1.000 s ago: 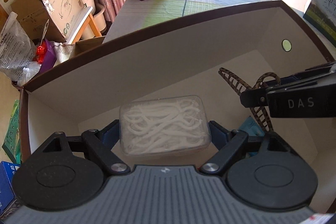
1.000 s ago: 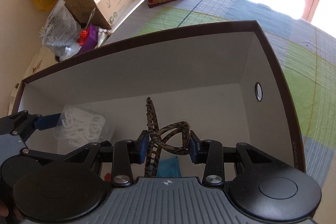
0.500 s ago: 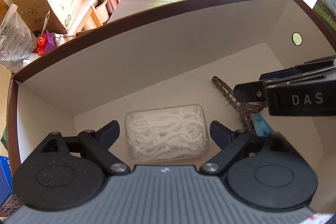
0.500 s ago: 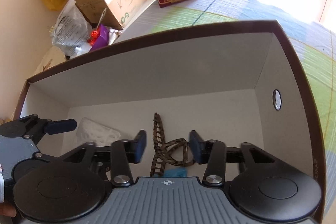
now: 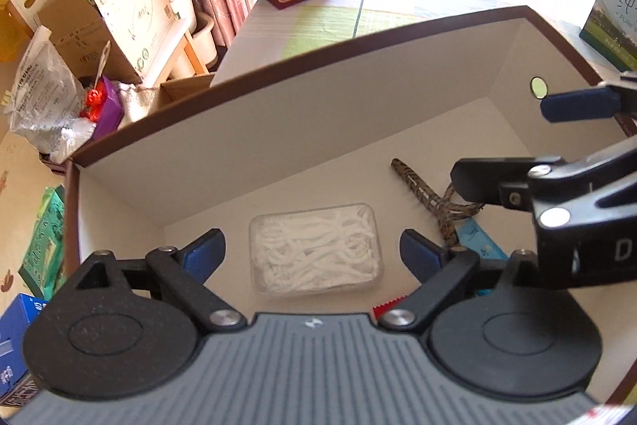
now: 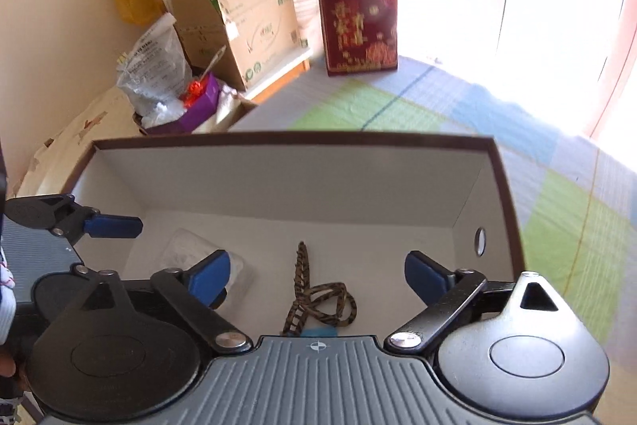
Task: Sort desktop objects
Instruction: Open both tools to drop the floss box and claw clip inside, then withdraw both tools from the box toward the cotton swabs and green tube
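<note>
A clear plastic case of white floss picks (image 5: 314, 247) lies on the floor of a brown-rimmed white box (image 5: 278, 154). My left gripper (image 5: 312, 251) is open above the case, not touching it. A leopard-print hair band (image 5: 434, 202) lies to its right, over a blue packet (image 5: 475, 241). My right gripper (image 6: 318, 273) is open and empty above the hair band (image 6: 318, 301), near the box (image 6: 278, 182) rim. The case (image 6: 187, 249) shows dimly at the left there. The right gripper also shows in the left wrist view (image 5: 557, 142).
A red gift box (image 6: 360, 22) stands on the striped tablecloth (image 6: 438, 114) beyond the box. Cardboard boxes (image 6: 247, 26) and bags (image 6: 153, 74) crowd the left. A green-white carton (image 5: 613, 10) stands at the right.
Both grippers let go of their objects, opened wide and rose. The floss case and the hair band now lie on the box floor.
</note>
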Demonstrator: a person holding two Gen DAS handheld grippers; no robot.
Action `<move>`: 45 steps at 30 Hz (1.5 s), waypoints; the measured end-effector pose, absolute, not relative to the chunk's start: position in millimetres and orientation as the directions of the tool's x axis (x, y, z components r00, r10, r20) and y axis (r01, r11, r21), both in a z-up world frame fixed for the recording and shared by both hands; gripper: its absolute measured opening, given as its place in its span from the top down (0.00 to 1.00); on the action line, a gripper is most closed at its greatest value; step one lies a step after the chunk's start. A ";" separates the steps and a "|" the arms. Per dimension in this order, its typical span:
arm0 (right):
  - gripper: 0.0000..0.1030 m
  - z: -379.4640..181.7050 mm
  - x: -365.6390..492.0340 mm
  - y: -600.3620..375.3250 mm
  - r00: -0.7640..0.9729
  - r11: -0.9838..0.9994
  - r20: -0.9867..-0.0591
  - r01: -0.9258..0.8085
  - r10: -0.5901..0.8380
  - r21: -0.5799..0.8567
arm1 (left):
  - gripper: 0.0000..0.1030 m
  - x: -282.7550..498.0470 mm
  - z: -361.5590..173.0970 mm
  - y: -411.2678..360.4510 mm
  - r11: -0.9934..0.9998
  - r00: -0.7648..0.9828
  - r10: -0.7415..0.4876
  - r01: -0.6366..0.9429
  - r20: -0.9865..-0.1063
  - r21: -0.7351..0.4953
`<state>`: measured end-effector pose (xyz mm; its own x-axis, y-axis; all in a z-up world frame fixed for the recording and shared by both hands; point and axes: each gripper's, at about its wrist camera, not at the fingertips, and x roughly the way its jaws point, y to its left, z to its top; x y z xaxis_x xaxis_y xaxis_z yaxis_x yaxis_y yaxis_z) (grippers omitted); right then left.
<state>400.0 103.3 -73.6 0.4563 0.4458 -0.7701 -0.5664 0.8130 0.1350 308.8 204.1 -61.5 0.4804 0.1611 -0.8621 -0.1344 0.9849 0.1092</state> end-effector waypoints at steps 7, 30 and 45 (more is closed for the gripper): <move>0.02 -52.1 375.7 88.4 0.524 0.830 -0.727 -0.547 0.444 0.113 | 0.08 292.3 -36.2 199.4 0.981 0.525 0.182 -0.151 -0.831 0.120; 0.02 -15.4 271.4 39.7 0.621 0.846 -0.650 -0.530 0.439 0.065 | 0.07 199.9 22.7 162.9 0.967 0.616 0.249 -0.205 -0.747 0.153; 0.02 -6.1 188.9 -9.1 0.627 0.835 -0.626 -0.544 0.464 0.075 | 0.06 115.9 45.5 113.9 0.959 0.658 0.273 -0.240 -0.702 0.148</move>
<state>188.9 -9.1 -6.1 0.6266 0.4644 -0.6258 -0.5444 0.8355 0.0749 115.9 113.9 45.5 0.6579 0.2726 -0.7020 -0.2397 0.9595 0.1479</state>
